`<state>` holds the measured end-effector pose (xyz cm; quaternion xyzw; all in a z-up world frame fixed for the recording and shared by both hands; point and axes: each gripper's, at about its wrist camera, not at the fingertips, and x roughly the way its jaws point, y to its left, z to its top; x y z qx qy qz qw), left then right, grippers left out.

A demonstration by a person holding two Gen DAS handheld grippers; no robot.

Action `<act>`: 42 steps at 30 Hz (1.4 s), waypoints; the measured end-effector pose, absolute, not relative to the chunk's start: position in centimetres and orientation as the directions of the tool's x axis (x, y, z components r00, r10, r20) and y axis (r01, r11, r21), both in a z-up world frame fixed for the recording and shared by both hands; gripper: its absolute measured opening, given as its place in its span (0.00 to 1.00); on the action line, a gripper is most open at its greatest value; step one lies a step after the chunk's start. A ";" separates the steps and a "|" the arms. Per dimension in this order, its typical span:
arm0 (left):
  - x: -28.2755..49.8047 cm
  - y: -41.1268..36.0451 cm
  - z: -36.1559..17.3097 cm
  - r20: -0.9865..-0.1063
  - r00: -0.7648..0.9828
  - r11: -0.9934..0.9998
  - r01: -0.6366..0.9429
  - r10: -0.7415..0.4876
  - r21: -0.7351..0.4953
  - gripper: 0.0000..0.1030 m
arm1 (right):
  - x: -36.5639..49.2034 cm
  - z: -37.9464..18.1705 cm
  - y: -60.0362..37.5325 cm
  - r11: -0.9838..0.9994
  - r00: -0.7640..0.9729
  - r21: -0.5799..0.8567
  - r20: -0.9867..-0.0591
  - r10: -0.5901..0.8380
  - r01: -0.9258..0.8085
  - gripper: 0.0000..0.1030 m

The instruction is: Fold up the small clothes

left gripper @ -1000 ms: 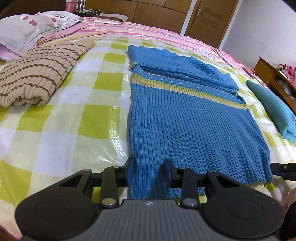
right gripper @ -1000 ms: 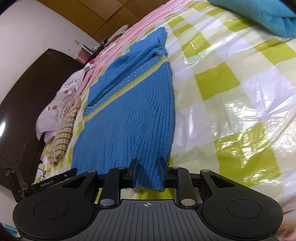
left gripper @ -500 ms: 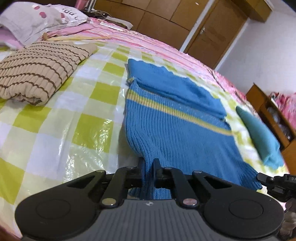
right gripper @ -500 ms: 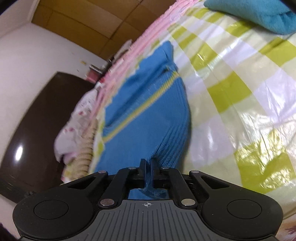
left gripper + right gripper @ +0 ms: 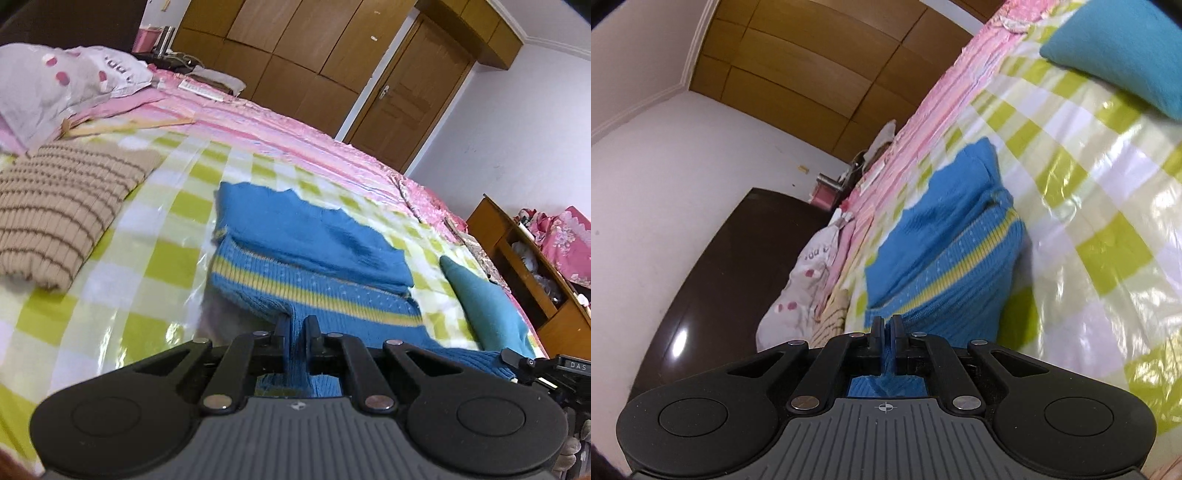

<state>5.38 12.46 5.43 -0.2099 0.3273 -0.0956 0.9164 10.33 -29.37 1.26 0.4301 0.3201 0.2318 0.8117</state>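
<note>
A blue knit sweater with a yellow band lies on the green-and-white checked bed cover, its sleeves folded across the top. My left gripper is shut on the sweater's near hem at the left corner, which is raised off the bed. In the right wrist view the same sweater rises toward my right gripper, shut on the other hem corner. The right gripper's tip shows at the left view's right edge.
A folded beige striped sweater lies at the left, a folded teal garment at the right. Pillows sit at the bed's head. A wooden shelf stands beside the bed, wardrobes behind.
Both grippers went from open around the sweater's hem to shut on it. Both have since risen, lifting the near edge off the bed cover.
</note>
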 end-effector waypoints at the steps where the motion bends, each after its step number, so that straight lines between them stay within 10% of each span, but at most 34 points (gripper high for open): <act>1: 5.6 12.4 5.5 -0.559 0.769 0.895 0.039 -0.312 -0.445 0.13 | 10.4 1.4 -29.4 0.519 0.689 0.849 -0.316 0.652 -0.102 0.04; 7: 5.6 12.7 4.8 -0.566 0.765 0.887 0.015 -0.308 -0.462 0.13 | 10.3 1.4 -30.8 0.509 0.705 0.856 -0.305 0.641 -0.093 0.01; 13: 4.9 11.5 2.5 -0.660 0.714 0.937 -0.016 -0.233 -0.349 0.13 | 8.5 0.4 -31.6 0.683 0.689 0.730 -0.481 0.542 -0.028 0.08; 19: 4.3 11.5 1.4 -0.702 0.689 0.956 -0.045 -0.181 -0.291 0.13 | 8.5 -2.2 -31.0 0.745 0.614 0.666 -0.609 0.501 0.053 0.45; 42: 7.3 10.1 -1.7 -0.845 0.529 0.984 -0.095 -0.081 -0.153 0.35 | 10.3 -4.2 -28.3 0.784 0.462 0.617 -0.718 0.521 0.075 0.42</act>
